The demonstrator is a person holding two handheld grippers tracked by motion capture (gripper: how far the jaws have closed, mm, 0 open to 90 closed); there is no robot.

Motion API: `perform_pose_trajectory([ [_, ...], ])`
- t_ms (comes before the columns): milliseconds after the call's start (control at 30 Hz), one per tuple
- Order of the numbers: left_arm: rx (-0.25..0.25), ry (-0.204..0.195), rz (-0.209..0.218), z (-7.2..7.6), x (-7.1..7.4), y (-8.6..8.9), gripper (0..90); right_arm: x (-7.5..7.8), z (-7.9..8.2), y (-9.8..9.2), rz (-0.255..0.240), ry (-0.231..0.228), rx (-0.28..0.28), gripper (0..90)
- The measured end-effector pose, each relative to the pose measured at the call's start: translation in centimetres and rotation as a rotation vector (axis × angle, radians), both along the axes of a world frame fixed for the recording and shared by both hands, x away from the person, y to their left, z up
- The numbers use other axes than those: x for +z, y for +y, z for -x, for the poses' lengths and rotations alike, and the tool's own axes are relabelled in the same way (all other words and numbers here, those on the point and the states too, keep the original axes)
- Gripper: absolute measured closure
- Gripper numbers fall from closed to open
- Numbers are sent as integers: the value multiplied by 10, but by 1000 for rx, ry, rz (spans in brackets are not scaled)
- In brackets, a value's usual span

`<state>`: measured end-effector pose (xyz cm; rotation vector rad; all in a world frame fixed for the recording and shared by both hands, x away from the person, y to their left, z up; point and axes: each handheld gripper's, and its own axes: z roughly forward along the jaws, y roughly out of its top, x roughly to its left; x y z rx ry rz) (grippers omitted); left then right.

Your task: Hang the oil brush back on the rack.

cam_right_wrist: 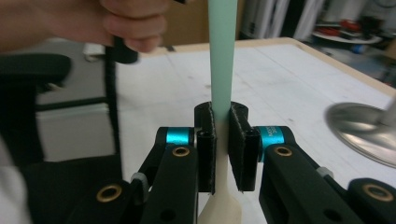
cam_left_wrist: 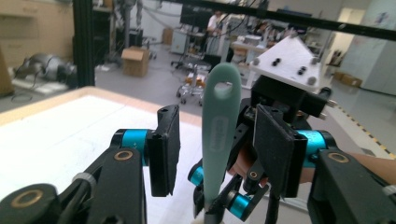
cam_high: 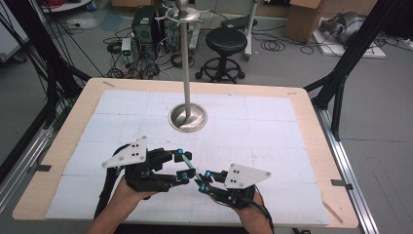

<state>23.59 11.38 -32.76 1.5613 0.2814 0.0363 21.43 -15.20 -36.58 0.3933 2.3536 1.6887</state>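
A pale green utensil handle [cam_high: 190,171] with a hanging hole at its end runs between my two grippers low over the white mat. My left gripper [cam_high: 184,165] is open; the handle's holed end [cam_left_wrist: 220,126] stands between its jaws with a gap on each side. My right gripper [cam_high: 202,181] is shut on the utensil, its pads [cam_right_wrist: 243,149] pressing where the green handle [cam_right_wrist: 222,56] meets a cream-coloured head [cam_right_wrist: 222,210]. In the left gripper view the right gripper [cam_left_wrist: 224,200] shows just beyond, under its white plate [cam_left_wrist: 289,60].
A metal stand [cam_high: 186,63] with hooks at its top rises from a round base [cam_high: 188,118] at the mat's far middle; the base [cam_right_wrist: 364,128] lies to the right in the right gripper view. The wooden table edge [cam_high: 331,146] frames the mat. A stool [cam_high: 225,41] and cables lie beyond.
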Motion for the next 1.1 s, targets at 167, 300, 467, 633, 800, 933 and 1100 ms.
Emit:
perform_pose_trajectory([
  [167,-89,6,27,-3,-2,-1,499,-2,-3,-4,-36,23,90,820],
  [300,-151,5,47,-3,-3,-3,526,-3,-4,-5,-58,37,140,820],
  [467,-193,-4,45,-2,-4,-5,622,-2,-7,-5,-97,65,196,820],
  [633,-221,-3,61,-3,-4,-5,667,-2,-10,-4,-126,86,247,820],
  [800,-213,-30,53,-5,-3,-4,775,-2,-13,-3,-163,101,285,816],
  [933,-149,-37,25,-8,-2,-2,788,-1,-14,-6,-179,110,187,534],
  [1100,-56,-34,-1,-12,4,-2,791,-1,-13,-21,-190,115,61,415],
])
